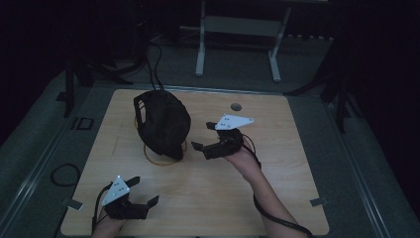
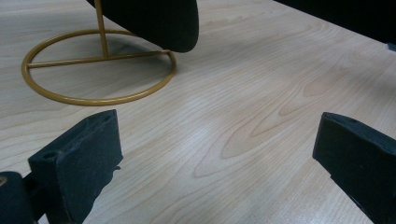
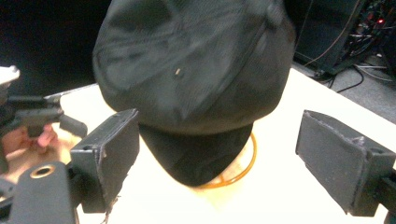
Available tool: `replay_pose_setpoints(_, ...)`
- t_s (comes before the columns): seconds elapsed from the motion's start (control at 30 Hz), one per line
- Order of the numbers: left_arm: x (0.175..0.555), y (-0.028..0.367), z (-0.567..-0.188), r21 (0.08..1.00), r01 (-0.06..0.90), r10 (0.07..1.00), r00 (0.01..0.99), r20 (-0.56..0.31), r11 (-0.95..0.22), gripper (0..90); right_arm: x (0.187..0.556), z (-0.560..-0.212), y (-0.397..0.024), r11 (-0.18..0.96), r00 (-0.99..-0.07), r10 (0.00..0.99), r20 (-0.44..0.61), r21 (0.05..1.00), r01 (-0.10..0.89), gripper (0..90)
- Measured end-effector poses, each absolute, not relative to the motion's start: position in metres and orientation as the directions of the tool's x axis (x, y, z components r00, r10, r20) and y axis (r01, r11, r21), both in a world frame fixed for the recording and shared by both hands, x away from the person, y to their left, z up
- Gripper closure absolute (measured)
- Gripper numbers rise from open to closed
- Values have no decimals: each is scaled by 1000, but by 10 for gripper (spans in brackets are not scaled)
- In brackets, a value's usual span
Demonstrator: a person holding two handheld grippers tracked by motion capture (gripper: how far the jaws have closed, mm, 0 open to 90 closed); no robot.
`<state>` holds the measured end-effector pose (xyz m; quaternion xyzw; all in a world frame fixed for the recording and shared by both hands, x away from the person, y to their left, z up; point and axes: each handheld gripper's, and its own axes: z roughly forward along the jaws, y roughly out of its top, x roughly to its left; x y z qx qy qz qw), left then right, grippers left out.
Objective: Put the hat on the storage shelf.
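black cap sits on a gold wire stand, left of centre on the wooden table; brim points toward the person. right gripper hovers just beside the brim, jaws wide apart, nothing between them; left gripper near the front edge, well apart from the cap, jaws also spread and empty.

**Item Count**

One black cap, centre of the high view. One gold wire stand with a ring base, directly under the cap. One wooden table. Two handheld grippers: left gripper at lower left, right gripper at centre right. One white frame, upper centre.
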<state>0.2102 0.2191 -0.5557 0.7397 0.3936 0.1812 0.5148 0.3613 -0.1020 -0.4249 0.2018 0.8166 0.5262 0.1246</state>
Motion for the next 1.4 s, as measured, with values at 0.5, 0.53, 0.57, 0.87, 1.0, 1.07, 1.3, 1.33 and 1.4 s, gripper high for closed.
replay_pose_setpoints(0.5,210,220,-555,904,394,773,620,-131,-163,16,340,-462,-123,387,-895,446,9,900,201,136)
replay_pose_setpoints(0.53,210,220,-556,904,395,774,620,-129,-166,16,337,-467,-127,387,-894,448,15,898,209,136)
replay_pose_setpoints(0.57,210,220,-556,904,395,774,620,-129,-166,16,336,-469,-129,389,-892,451,14,897,211,136)
replay_pose_setpoints(0.87,210,220,-556,904,393,772,623,-128,-168,16,324,-493,-145,401,-894,447,32,886,232,139)
replay_pose_setpoints(1.0,210,219,-556,904,393,772,623,-125,-171,16,317,-503,-151,412,-898,439,37,880,237,139)
replay_pose_setpoints(1.07,211,219,-556,903,393,772,623,-124,-172,16,314,-508,-154,417,-897,440,33,878,237,139)
replay_pose_setpoints(1.3,211,218,-556,902,392,771,626,-120,-178,16,305,-522,-165,425,-898,437,39,872,245,139)
replay_pose_setpoints(1.33,210,218,-556,903,393,769,627,-125,-173,16,302,-526,-170,426,-895,445,40,870,250,139)
replay_pose_setpoints(1.4,210,218,-556,904,392,770,626,-123,-174,16,299,-529,-174,436,-893,448,36,863,254,140)
